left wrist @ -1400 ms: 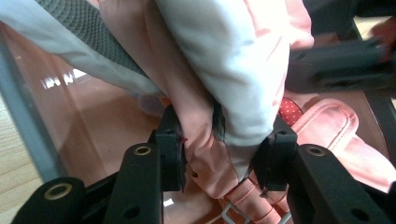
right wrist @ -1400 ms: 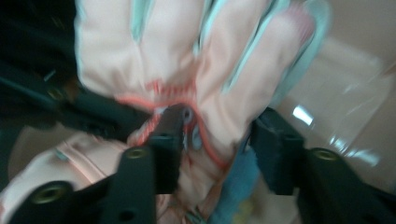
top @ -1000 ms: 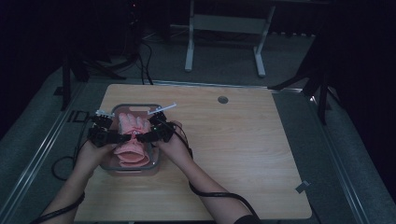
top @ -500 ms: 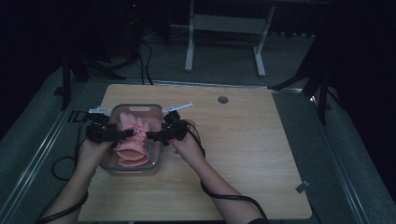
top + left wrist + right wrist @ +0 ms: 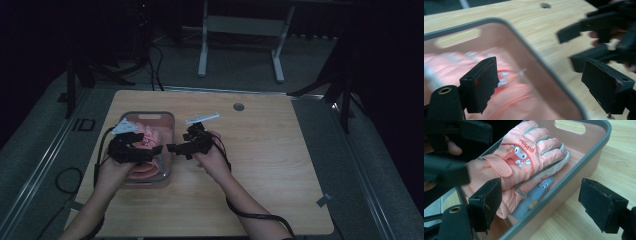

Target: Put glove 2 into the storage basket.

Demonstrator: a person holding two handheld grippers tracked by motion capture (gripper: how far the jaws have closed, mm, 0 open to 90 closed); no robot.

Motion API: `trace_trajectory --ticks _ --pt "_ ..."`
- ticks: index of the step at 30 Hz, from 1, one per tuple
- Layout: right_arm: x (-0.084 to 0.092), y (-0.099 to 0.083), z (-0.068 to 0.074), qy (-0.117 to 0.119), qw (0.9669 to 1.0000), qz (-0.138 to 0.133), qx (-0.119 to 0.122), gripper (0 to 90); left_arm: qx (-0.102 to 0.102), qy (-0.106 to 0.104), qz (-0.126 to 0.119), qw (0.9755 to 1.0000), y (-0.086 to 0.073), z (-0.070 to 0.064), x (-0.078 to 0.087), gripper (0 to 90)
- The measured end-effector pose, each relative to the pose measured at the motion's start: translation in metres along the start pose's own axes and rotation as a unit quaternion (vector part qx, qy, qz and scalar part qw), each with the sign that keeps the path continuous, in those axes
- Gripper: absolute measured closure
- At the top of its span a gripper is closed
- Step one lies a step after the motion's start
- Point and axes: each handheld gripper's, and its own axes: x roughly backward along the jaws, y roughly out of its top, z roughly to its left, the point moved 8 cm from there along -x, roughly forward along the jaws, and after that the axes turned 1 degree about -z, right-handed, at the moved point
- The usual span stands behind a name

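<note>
A pale wooden worktop (image 5: pixel 260 165) is seen from above, with dark floor around it. At about nine o'clock on the worktop sits a pink bin (image 5: pixel 170 131) with a grey rim, and in it a pair of pink winter gloves (image 5: pixel 524 162) is laid flat, one glove on the other, cuffs toward the person.

A second ago both hand-held grippers were gathered over the gloves inside the bin. They have since been drawn apart and lifted a little. The left hand-held gripper (image 5: pixel 150 151) is now held above the bin's near half. The right hand-held gripper (image 5: pixel 176 148) has been pulled out to three o'clock of the bin, just beside its rim, over bare wood.

The jaws of both have just been opening and now stand wide, with nothing between them. The gloves are touched by neither gripper.

The release suggests the gloves are judged placed, and this step is probably finished.
</note>
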Motion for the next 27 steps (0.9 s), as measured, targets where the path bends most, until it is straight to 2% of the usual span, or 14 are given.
trace_trajectory --ticks 1,3,4,5,10,14,17,27 --pt "0.007 -0.002 -0.004 -0.007 1.0000 -0.001 0.004 18.4 -0.002 -0.007 0.000 1.0000 0.001 -0.006 -0.002 14.1" --pt "0.012 -0.004 -0.008 -0.012 0.9999 -0.004 0.004 18.4 -0.006 -0.018 -0.003 0.9998 0.002 -0.015 -0.004 14.1" --pt "0.012 -0.004 -0.008 -0.012 0.9999 -0.004 0.004 18.4 -0.006 -0.018 -0.003 0.9998 0.002 -0.015 -0.004 14.1" --pt "0.014 -0.005 -0.010 -0.014 0.9999 -0.004 0.004 18.4 -0.009 -0.030 -0.002 0.9995 0.002 -0.023 -0.007 14.1" --pt "0.028 -0.015 -0.022 -0.024 0.9997 -0.003 0.008 17.6 -0.013 -0.051 0.001 0.9986 0.000 -0.042 -0.017 14.1" --pt "0.036 -0.023 -0.031 -0.030 0.9995 -0.002 0.005 17.4 -0.019 -0.063 0.010 0.9978 -0.003 -0.054 -0.027 14.1" --pt "0.040 -0.027 -0.035 -0.031 0.9995 -0.002 0.003 17.4 -0.019 -0.066 0.010 0.9976 -0.004 -0.057 -0.031 14.1" --pt "0.058 -0.053 -0.057 -0.040 0.9992 0.002 -0.002 16.9 -0.034 -0.100 0.026 0.9940 -0.012 -0.087 -0.050 14.1"
